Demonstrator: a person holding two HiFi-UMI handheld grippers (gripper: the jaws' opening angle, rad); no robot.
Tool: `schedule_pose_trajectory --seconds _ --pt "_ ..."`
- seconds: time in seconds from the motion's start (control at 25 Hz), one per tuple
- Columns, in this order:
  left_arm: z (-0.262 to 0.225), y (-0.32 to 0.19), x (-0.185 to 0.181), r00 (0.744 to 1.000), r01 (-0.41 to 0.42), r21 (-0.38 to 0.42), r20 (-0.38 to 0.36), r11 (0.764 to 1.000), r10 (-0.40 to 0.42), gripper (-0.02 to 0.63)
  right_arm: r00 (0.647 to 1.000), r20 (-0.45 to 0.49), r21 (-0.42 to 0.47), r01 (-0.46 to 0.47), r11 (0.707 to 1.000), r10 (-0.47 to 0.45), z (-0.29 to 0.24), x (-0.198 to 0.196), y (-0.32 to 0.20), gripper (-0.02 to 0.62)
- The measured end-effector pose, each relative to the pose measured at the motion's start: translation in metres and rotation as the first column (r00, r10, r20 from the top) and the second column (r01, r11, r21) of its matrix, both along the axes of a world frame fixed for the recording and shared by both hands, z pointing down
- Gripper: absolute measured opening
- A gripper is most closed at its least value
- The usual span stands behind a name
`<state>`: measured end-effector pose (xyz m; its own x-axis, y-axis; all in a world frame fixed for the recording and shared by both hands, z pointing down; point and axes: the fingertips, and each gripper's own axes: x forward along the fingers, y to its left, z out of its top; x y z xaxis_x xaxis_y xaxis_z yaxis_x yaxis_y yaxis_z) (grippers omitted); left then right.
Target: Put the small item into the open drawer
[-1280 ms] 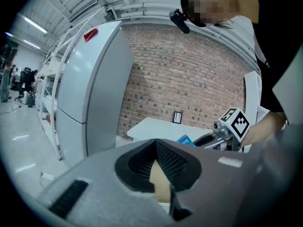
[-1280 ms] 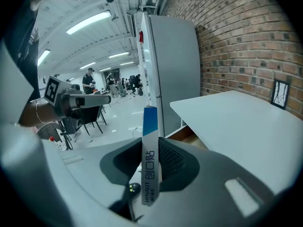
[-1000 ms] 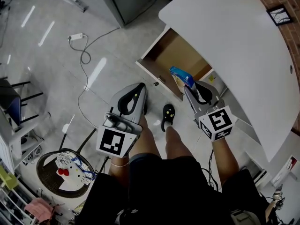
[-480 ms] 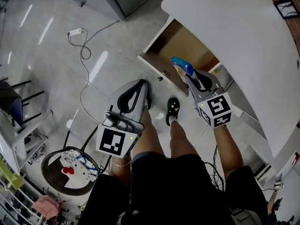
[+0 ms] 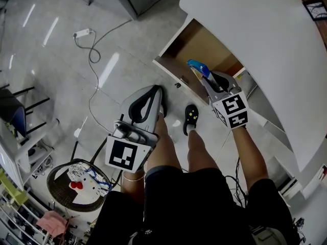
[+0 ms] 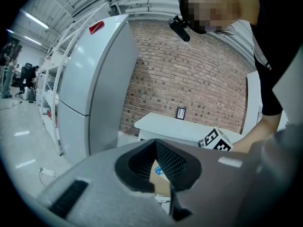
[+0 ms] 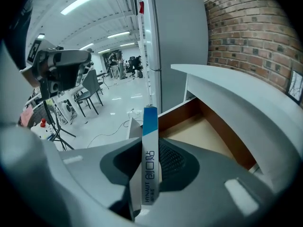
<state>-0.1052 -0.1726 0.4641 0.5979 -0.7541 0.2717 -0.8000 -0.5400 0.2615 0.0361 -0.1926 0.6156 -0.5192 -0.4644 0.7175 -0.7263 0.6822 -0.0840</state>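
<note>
Box held at drawer front, not yet released.
Right gripper (image 5: 205,79) is clamped on a thin blue-and-white box (image 5: 198,68), which stands on edge over the front lip of the open drawer (image 5: 190,45). Left gripper (image 5: 157,92) is closed and empty. Risk: releasing here would likely drop the box short, onto the floor (image 5: 102,45).

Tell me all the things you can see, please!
box: one, blue and white, by the drawer's front edge
drawer: one, wood inside, white front, open under the desk
desk: one, white, right side
fridge: one, grey, near the desk
cable: one, grey, floor
round seat: one, dark with a white cushion, lower left
picture frame: one, black, brick wall
shoe: one, black, on the person's foot
right gripper: grey, shut on the box
left gripper: grey, shut, empty
</note>
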Motion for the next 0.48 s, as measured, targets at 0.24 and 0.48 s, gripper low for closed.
schedule_pose_trajectory --seconds 0.24,0.48 --pt "0.007 -0.004 -0.006 1.0 0.001 -0.017 0.006 1.0 -0.001 -0.006 0.999 -0.046 -0.033 0.018 0.999 -0.02 0.03 -0.002 -0.008 0.1" --pt "0.011 -0.008 -0.016 1.0 0.008 -0.016 0.015 1.0 -0.008 -0.005 0.995 -0.09 -0.068 0.032 0.997 -0.038 0.058 -0.005 -0.012 0.1"
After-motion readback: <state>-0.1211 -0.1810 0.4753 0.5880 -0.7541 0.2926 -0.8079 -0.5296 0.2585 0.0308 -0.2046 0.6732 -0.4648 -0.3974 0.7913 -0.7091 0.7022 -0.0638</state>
